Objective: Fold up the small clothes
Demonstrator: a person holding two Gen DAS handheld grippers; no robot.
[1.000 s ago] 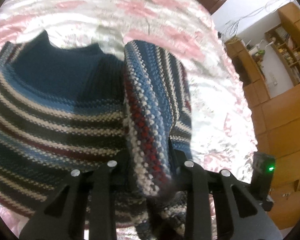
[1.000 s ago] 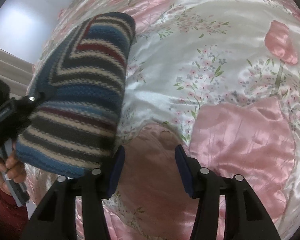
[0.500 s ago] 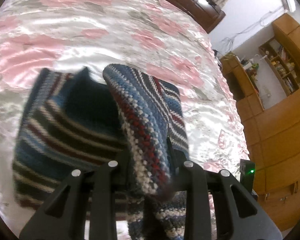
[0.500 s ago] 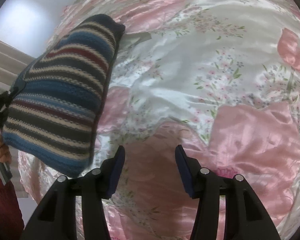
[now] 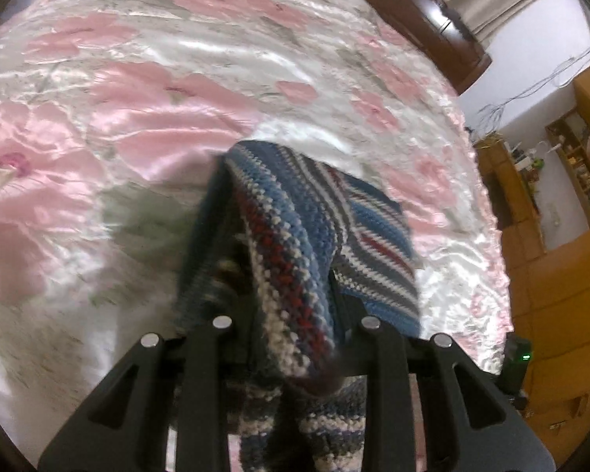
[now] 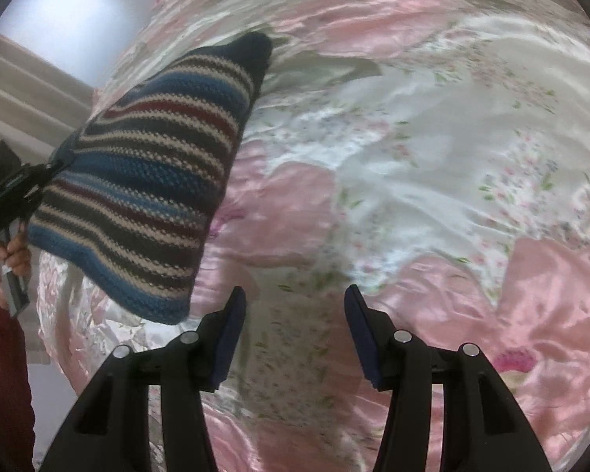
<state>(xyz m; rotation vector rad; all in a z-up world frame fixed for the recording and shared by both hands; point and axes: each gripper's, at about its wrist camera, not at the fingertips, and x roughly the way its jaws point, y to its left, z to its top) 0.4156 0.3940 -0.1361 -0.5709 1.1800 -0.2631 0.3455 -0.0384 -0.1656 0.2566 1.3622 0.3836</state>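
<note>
The left gripper (image 5: 295, 326) pinches the striped sweater (image 6: 145, 192) above a shiny pink flowery bedspread (image 6: 432, 165), the right gripper (image 6: 295, 334) gapes wide

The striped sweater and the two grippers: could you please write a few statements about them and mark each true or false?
1. The left gripper is shut on the sweater. True.
2. The right gripper holds a corner of the sweater. False: it is open and holds nothing.
3. The sweater lies flat on the bedspread. False: it hangs lifted from the left gripper.
4. The bedspread is pink and white with flowers. True.
</note>
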